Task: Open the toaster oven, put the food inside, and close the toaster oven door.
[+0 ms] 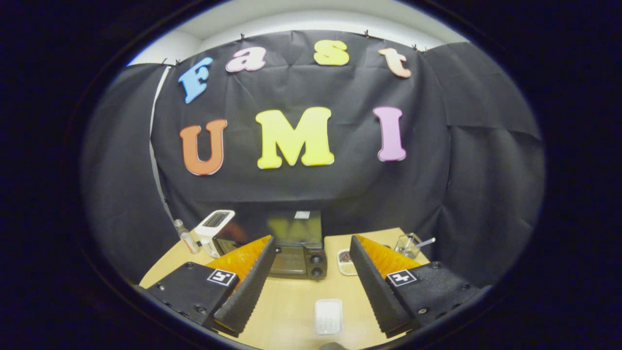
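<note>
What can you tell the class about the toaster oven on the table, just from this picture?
The toaster oven is a dark, boxy appliance with a glossy top, standing upright at the far side of the wooden table, against the black cloth wall. Its glass door looks shut; two round knobs sit at its right. It lies beyond the open gripper, untouched, with a white toaster close at its left.

tool, ribbed inner faces, square tags, screwed mounts
</note>
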`<state>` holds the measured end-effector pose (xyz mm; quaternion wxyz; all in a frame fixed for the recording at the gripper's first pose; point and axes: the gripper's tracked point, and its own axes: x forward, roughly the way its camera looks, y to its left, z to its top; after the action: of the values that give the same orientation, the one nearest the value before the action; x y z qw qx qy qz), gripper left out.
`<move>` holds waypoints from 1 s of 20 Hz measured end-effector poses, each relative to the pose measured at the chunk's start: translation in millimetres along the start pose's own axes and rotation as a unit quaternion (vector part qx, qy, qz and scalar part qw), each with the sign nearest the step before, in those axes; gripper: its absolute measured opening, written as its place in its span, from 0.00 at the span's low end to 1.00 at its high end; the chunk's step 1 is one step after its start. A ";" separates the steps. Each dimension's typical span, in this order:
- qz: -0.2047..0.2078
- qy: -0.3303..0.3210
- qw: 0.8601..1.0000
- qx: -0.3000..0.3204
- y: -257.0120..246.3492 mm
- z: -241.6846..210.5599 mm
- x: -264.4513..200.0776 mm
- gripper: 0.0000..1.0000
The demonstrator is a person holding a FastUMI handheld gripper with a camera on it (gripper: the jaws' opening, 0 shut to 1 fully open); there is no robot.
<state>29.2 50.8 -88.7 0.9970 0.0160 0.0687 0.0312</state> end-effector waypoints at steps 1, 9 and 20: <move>-0.010 -0.020 1.000 -0.002 -16.6 15.4 -11.8 0.98; -0.043 -0.084 0.995 -0.004 -127.0 62.5 -82.3 0.99; -0.010 -0.073 0.997 0.008 -163.8 38.5 -89.2 0.98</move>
<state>-43.8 -119.4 -44.3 0.9995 0.0252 -0.0042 0.0190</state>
